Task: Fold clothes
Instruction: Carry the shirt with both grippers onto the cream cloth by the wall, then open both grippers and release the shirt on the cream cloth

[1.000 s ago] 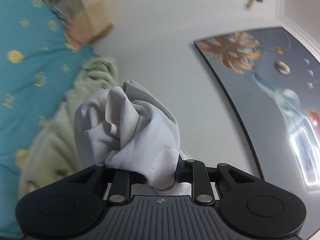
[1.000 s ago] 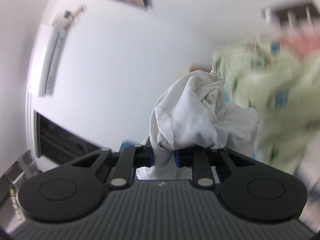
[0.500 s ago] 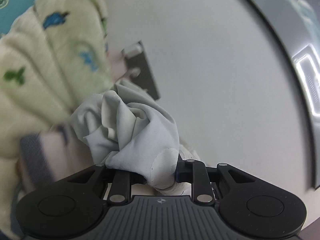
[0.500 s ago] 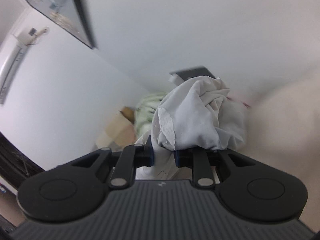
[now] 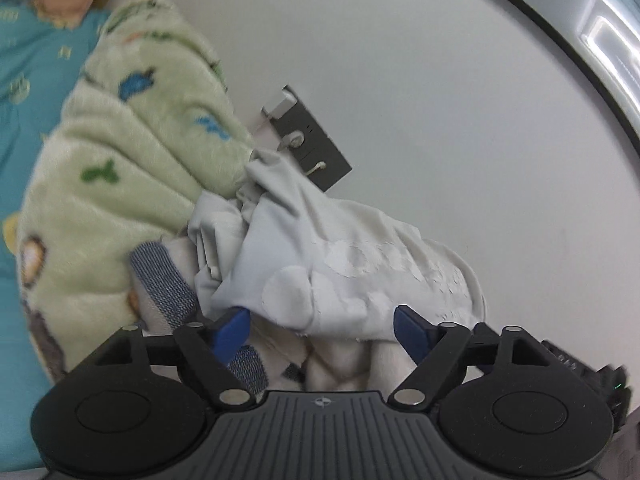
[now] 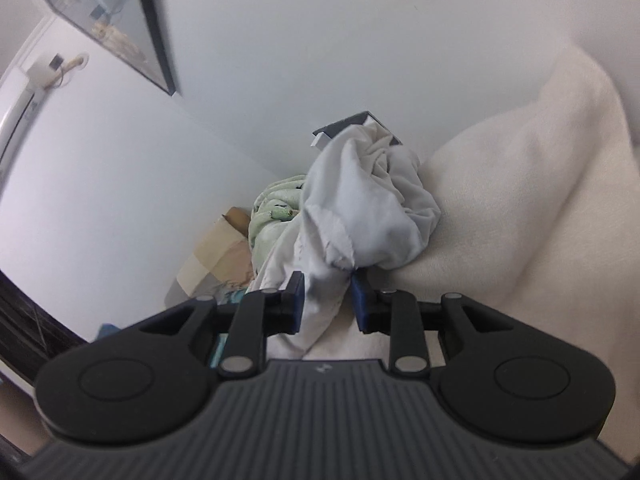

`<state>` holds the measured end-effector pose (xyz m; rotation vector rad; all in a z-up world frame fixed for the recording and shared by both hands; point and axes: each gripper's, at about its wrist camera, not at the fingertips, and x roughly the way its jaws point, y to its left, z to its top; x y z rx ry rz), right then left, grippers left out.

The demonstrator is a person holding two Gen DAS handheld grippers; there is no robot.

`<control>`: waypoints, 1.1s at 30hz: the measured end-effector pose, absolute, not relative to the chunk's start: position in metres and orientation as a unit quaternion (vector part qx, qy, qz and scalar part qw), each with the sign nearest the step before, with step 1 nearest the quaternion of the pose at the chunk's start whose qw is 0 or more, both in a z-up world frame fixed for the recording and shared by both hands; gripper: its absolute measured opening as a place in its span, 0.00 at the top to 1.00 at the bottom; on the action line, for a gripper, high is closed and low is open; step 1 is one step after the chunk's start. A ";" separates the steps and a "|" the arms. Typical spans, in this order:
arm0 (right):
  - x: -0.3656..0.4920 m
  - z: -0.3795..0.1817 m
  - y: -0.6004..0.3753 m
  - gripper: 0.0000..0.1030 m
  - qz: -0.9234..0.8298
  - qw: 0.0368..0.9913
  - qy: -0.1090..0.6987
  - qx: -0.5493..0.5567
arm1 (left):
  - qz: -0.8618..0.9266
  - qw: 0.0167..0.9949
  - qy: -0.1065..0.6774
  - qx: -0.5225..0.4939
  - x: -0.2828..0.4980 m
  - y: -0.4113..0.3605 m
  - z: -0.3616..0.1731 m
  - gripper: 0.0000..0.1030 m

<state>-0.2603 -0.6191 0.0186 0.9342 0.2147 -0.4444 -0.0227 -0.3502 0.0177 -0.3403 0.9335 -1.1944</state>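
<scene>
A crumpled pale grey-white garment lies bunched in front of my left gripper, whose blue-padded jaws stand wide apart with the cloth resting loose between and over them. In the right wrist view the same garment hangs between the blue pads of my right gripper. Those jaws stand partly apart with the cloth loose in the gap. The garment rests against a cream pillow.
A pale green fleece blanket with animal prints is heaped to the left on a teal sheet. A dark wall socket panel with plugs sits behind. A framed picture hangs on the white wall.
Both grippers have opened and let go of the garment, which now lies spread lower against the pillow and blanket. The left view has swung little since half a second ago.
</scene>
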 end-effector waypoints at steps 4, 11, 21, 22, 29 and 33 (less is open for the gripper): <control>-0.276 0.047 -0.583 0.71 -0.224 0.892 0.115 0.375 | -0.538 0.753 0.365 -0.100 -0.059 -0.327 0.055 0.06; -0.296 0.088 -0.522 0.71 -0.232 0.931 0.108 0.260 | -0.516 0.815 0.261 -0.022 -0.134 -0.284 0.113 0.00; -0.334 0.101 -0.467 0.40 -0.260 0.948 0.097 0.153 | -0.494 0.842 0.217 0.006 -0.185 -0.254 0.136 0.00; -0.335 0.101 -0.464 0.34 -0.262 0.949 0.098 0.147 | -0.492 0.844 0.215 0.009 -0.188 -0.253 0.136 0.00; -0.336 0.098 -0.453 0.30 -0.263 0.950 0.112 0.126 | -0.479 0.854 0.201 0.028 -0.205 -0.245 0.130 0.00; -0.331 0.096 -0.451 0.30 -0.273 0.946 0.124 0.121 | -0.476 0.856 0.201 0.029 -0.207 -0.243 0.127 0.00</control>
